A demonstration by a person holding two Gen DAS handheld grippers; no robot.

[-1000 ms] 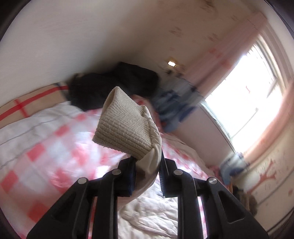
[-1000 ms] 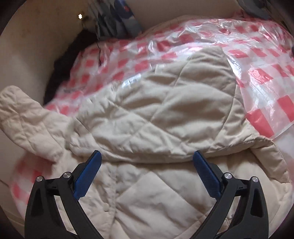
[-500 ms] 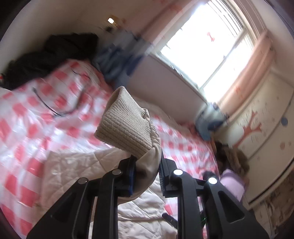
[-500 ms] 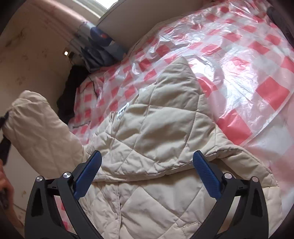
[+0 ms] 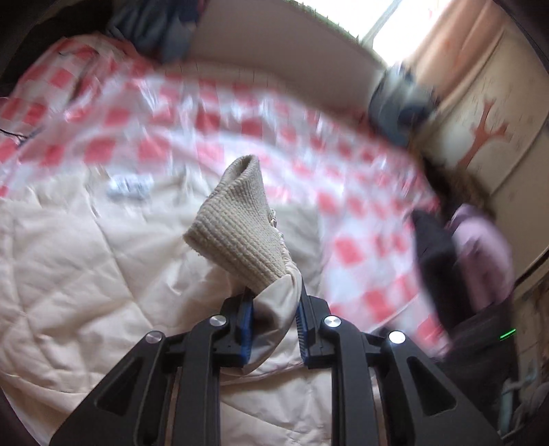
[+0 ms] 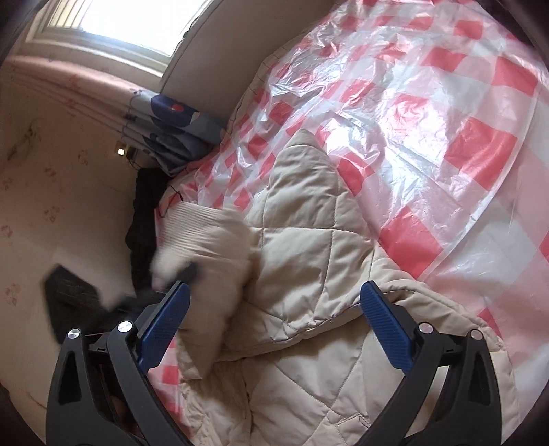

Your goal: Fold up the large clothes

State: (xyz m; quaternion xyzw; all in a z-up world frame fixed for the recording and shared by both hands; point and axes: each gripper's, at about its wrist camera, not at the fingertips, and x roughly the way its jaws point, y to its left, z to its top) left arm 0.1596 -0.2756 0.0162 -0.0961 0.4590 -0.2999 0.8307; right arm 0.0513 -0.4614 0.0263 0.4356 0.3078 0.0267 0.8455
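A cream quilted jacket (image 6: 302, 240) lies on a bed covered by a red-and-white checked plastic sheet (image 6: 429, 113). My left gripper (image 5: 274, 305) is shut on the jacket's sleeve, just behind its ribbed knit cuff (image 5: 236, 223), and holds it above the jacket body (image 5: 85, 274). In the right wrist view the sleeve and cuff (image 6: 199, 236) show blurred at the left, over the jacket. My right gripper (image 6: 274, 308) is open and empty, low over the jacket's folded-over part.
A blue-grey bundle of fabric (image 6: 171, 127) and dark clothing (image 6: 144, 212) lie at the bed's far corner by the wall. A window (image 6: 113, 24) is beyond. Dark and pink items (image 5: 473, 260) sit off the bed's side in the left wrist view.
My left gripper has swung the sleeve down and across, from facing the wall and window to over the jacket body. The right gripper's view turned toward the window side; it stayed open.
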